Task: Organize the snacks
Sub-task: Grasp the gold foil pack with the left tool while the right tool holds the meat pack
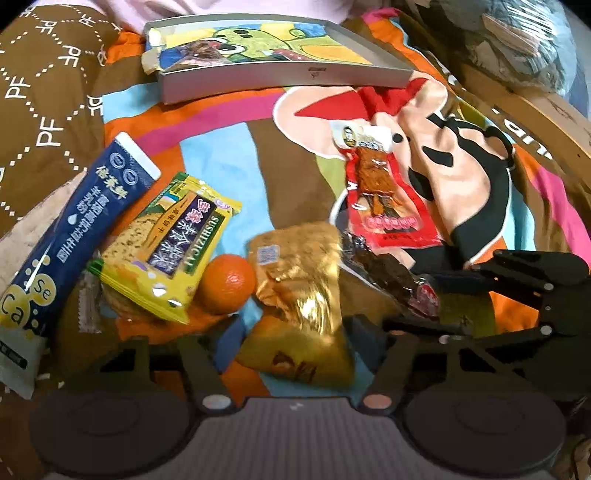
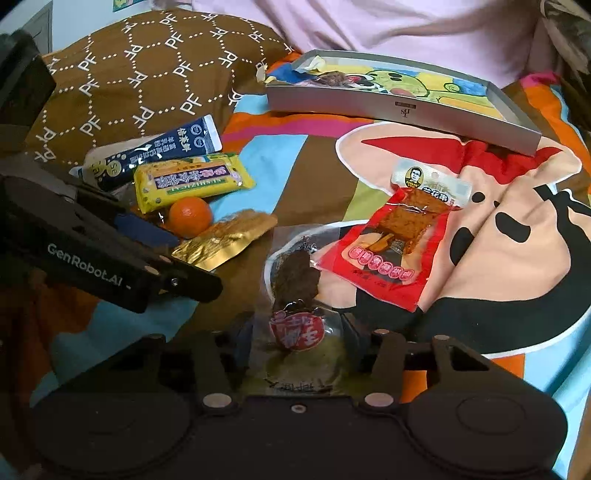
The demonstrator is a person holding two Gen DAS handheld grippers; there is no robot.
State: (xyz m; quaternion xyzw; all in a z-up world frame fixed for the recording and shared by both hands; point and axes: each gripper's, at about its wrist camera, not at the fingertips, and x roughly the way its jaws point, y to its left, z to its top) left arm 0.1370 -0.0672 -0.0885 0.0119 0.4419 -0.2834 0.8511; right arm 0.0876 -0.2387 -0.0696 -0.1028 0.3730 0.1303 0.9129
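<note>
My left gripper (image 1: 295, 332) is open, its fingers on either side of a crumpled gold foil packet (image 1: 303, 288) lying on the bedspread. My right gripper (image 2: 297, 332) is open too. It straddles a clear packet of dark meat with a red round label (image 2: 295, 288). Each gripper shows in the other view: the right gripper (image 1: 406, 301) at the packet's end, the left gripper (image 2: 192, 262) by the gold foil packet (image 2: 225, 240). A shallow grey box (image 1: 280, 79) at the back holds one dark snack (image 1: 199, 51).
An orange (image 1: 227, 282), a yellow cracker packet (image 1: 166, 247) and a blue sachet (image 1: 81, 236) lie left of the gold packet. A red tofu packet (image 2: 402, 240) lies to the right. A brown patterned pillow (image 2: 147, 74) sits at the back left, with a person's pink sleeve (image 2: 406, 26) behind the grey box (image 2: 402, 114).
</note>
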